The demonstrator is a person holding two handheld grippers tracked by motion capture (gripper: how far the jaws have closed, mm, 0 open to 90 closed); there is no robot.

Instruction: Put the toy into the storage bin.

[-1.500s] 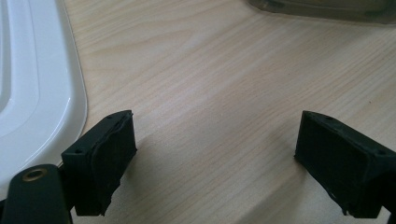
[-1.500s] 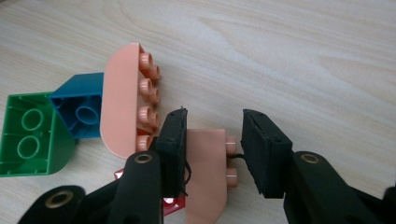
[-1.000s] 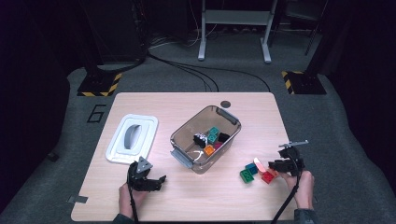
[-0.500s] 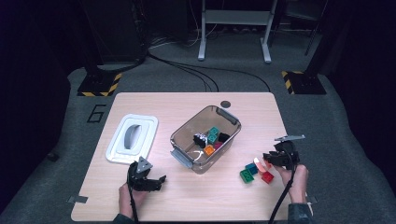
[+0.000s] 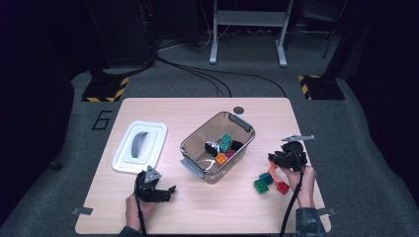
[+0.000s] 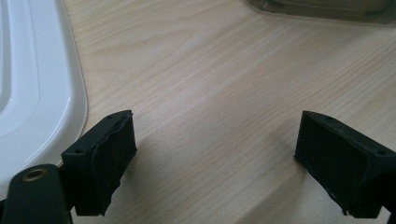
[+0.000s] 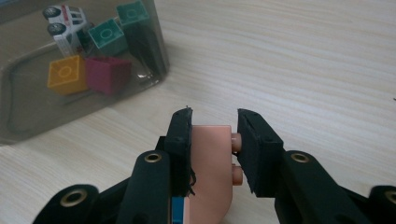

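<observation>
The right gripper view shows the right tongs [image 7: 214, 140] closed on a peach-pink block [image 7: 211, 172], its studs against one jaw; from the high view that block is barely discernible. The left gripper view shows the left tongs [image 6: 215, 163] spread wide and empty over the desk [image 6: 210, 84], beside the white lid [image 6: 32, 79]. The clear bin [image 5: 217, 146] at mid-desk holds a toy car [image 7: 65, 23], green blocks [image 7: 107, 36], a yellow block [image 7: 65, 72] and a magenta block [image 7: 109, 74]. Green, teal and red blocks [image 5: 271, 181] lie near the right tongs.
</observation>
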